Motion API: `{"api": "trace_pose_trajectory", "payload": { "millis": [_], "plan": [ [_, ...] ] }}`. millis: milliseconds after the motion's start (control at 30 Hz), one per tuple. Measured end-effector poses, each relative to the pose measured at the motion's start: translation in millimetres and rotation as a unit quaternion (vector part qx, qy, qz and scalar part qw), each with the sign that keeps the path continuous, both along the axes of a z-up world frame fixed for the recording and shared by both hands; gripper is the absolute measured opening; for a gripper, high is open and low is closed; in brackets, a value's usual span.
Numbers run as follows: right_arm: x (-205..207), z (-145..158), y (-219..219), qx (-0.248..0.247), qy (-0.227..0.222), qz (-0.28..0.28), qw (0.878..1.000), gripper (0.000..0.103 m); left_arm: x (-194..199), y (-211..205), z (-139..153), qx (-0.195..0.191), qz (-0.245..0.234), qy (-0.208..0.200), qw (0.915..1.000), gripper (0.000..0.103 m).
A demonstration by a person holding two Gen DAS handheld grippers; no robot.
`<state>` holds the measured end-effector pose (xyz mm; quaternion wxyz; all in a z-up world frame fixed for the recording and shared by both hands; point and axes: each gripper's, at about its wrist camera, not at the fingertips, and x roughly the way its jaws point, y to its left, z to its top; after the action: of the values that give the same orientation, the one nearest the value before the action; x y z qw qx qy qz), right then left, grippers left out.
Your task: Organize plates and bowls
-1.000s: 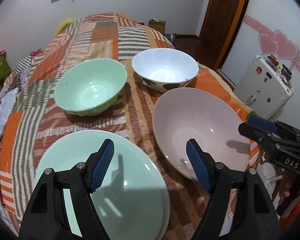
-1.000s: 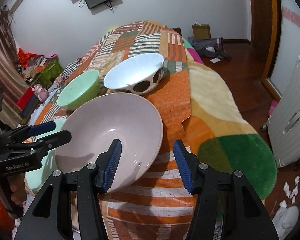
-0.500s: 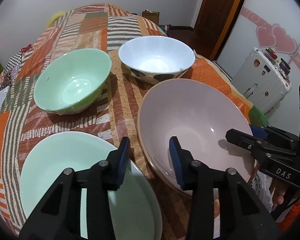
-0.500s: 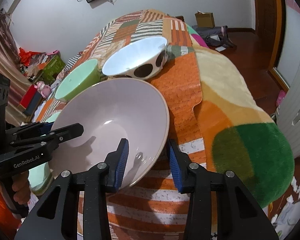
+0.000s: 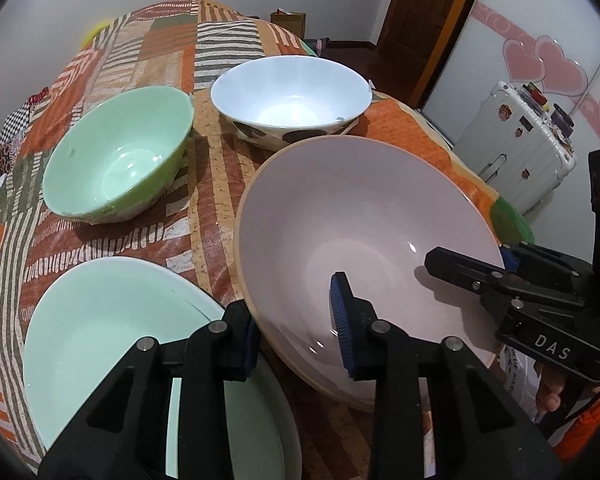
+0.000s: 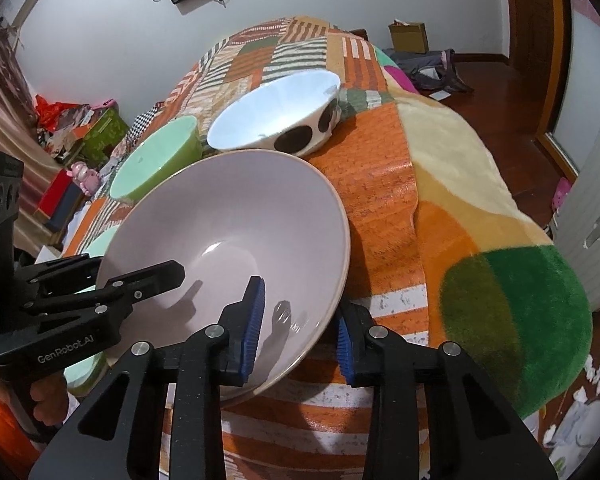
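A wide pink bowl (image 5: 360, 220) (image 6: 228, 216) sits near the table's front edge. My left gripper (image 5: 290, 300) (image 6: 140, 266) is shut on its left rim, one pad inside and one outside. My right gripper (image 6: 300, 300) (image 5: 468, 256) holds the opposite rim between its pads; its jaws are closing, and both pads touch the bowl's wall. A pale green plate (image 5: 108, 320) lies left of the pink bowl, whose rim overlaps the plate's edge. Behind stand a green bowl (image 5: 116, 160) (image 6: 156, 160) and a white bowl with dark spots (image 5: 292, 92) (image 6: 272, 112).
A striped patchwork cloth (image 5: 204, 216) covers the table, with an orange and green fleece blanket (image 6: 500, 280) hanging over its right side. A white suitcase (image 5: 520, 152) stands by the wall to the right. Boxes and bags (image 6: 80, 132) crowd the floor on the left.
My left gripper moved right, from over the green plate to the pink bowl's rim, and its jaws came together on it. My right gripper's jaws narrowed onto the opposite rim.
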<state>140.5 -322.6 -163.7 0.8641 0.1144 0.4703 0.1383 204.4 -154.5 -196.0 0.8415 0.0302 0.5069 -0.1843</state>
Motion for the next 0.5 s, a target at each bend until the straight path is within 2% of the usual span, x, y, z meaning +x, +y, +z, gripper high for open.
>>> {"api": "trace_pose_trajectory", "payload": {
  "millis": [233, 500],
  "plan": [
    [-8.1, 19.8, 6.3, -0.005, -0.026, 0.001, 1.0, 0.029, -7.9, 8.7, 15.8, -0.011, 0.01, -0.019, 0.9997, 0.032],
    [-13.8, 46.3, 25.2, -0.008, -0.063, 0.012, 0.998, 0.029, -26.4, 30.5, 45.7, -0.026, 0.021, -0.059, 0.9977, 0.032]
  ]
}}
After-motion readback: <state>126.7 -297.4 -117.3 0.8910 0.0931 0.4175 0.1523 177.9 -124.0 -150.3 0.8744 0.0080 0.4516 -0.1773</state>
